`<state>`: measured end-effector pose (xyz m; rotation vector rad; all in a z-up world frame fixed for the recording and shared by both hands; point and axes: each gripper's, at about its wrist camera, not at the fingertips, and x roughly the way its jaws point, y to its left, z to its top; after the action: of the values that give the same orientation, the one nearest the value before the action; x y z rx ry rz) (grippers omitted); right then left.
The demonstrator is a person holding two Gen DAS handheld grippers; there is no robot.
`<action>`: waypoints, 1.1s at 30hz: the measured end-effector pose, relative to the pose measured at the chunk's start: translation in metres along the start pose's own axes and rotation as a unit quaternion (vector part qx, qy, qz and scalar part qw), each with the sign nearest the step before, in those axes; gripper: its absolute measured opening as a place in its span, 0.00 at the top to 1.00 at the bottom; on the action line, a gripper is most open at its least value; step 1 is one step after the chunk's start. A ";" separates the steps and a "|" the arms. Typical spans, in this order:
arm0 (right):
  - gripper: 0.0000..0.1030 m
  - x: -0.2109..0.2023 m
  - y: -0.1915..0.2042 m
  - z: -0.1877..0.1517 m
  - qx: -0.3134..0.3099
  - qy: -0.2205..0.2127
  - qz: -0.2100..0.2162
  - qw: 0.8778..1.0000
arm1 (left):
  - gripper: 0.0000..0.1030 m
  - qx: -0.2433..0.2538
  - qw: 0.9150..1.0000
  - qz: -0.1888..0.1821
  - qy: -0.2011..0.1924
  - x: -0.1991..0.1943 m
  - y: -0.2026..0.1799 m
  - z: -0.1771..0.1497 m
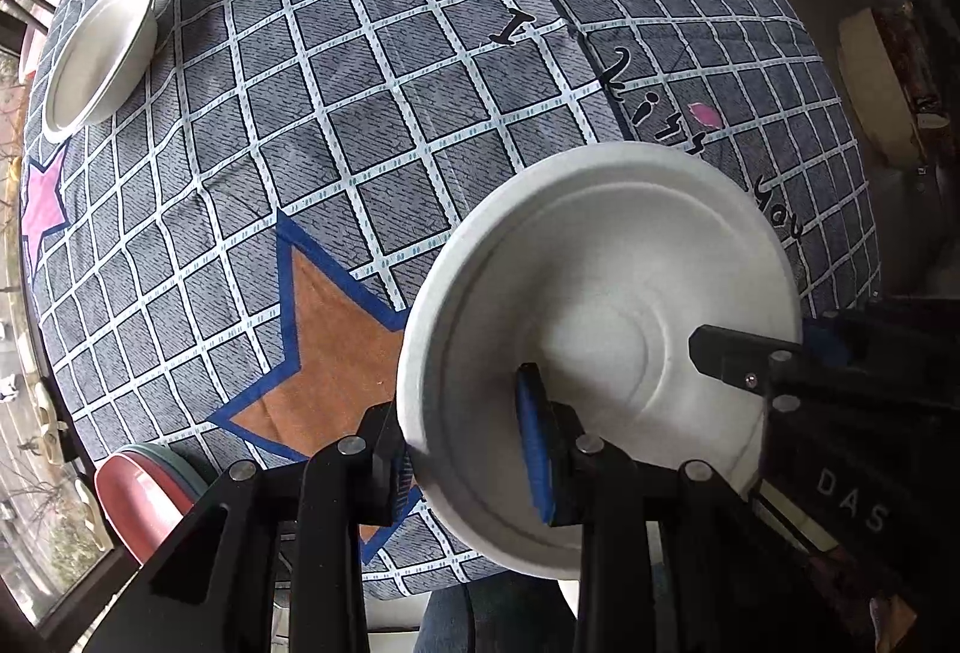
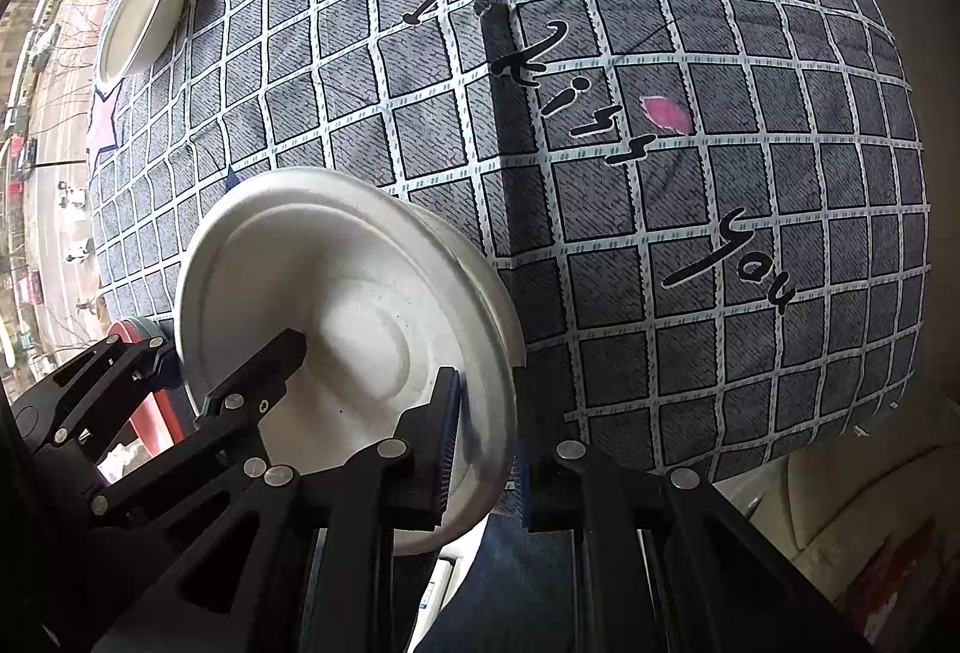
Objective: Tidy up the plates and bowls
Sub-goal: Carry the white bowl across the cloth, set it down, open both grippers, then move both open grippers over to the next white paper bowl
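Holding a white bowl [image 1: 600, 329] above the near tabletop [image 1: 372, 125], I have the left claw [image 1: 474, 449] and right claw [image 2: 486, 449] each clamped on its rim. Next, I'd carry it to the far-left bowl [image 1: 99, 53] and nest it.

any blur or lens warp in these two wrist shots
Left wrist: heavy fisheye bulge bends the checked tablecloth grid; the near rim of the held white bowl is slightly smeared. Right wrist: same warp, dark corners; the bowl rim blurs by the blue-padded fingers.
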<state>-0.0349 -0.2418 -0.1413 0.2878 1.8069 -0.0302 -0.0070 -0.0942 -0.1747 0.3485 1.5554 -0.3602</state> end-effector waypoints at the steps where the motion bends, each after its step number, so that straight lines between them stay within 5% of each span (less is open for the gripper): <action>1: 0.84 0.001 -0.001 -0.001 0.001 0.002 0.000 1.000 | 0.62 0.000 1.000 0.000 0.003 0.001 0.000 -0.001; 2: 0.84 0.004 -0.001 -0.002 0.002 0.003 0.000 1.000 | 0.58 0.002 1.000 0.000 0.004 0.002 0.000 -0.003; 4: 0.83 0.008 0.001 0.001 0.003 0.004 0.002 1.000 | 0.24 -0.003 1.000 0.003 0.003 0.003 0.002 -0.006; 5: 0.78 0.010 0.003 0.002 0.003 0.005 0.003 1.000 | 0.19 -0.007 1.000 0.003 0.001 0.003 0.003 -0.009; 7: 0.27 0.012 0.006 0.005 0.004 0.003 0.009 1.000 | 0.17 -0.014 1.000 0.000 0.003 0.003 0.008 -0.013; 8: 0.20 0.011 0.005 0.004 0.006 -0.006 0.014 1.000 | 0.17 -0.017 1.000 0.001 0.004 0.004 0.012 -0.015; 11: 0.19 -0.002 -0.002 0.001 0.001 -0.024 0.007 1.000 | 0.13 -0.031 1.000 0.003 -0.003 0.005 0.025 -0.024; 12: 0.19 -0.003 -0.003 0.001 0.002 -0.026 0.004 1.000 | 0.05 -0.036 0.999 0.003 -0.002 0.005 0.034 -0.027; 14: 0.00 -0.004 -0.007 0.003 0.009 -0.026 0.006 1.000 | 0.00 -0.048 0.999 -0.003 -0.003 0.006 0.044 -0.032; 25: 0.00 -0.020 -0.008 0.015 0.021 -0.028 -0.004 0.999 | 0.00 -0.080 0.996 -0.044 0.012 0.024 0.111 -0.064; 33: 0.00 -0.033 0.022 0.036 -0.002 -0.031 -0.035 0.999 | 0.00 -0.097 0.994 -0.038 -0.017 0.011 0.192 -0.089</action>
<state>0.0117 -0.2331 -0.1163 0.2182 1.7543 -0.0851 -0.0037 0.1174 -0.1867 0.1317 1.5594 -0.2706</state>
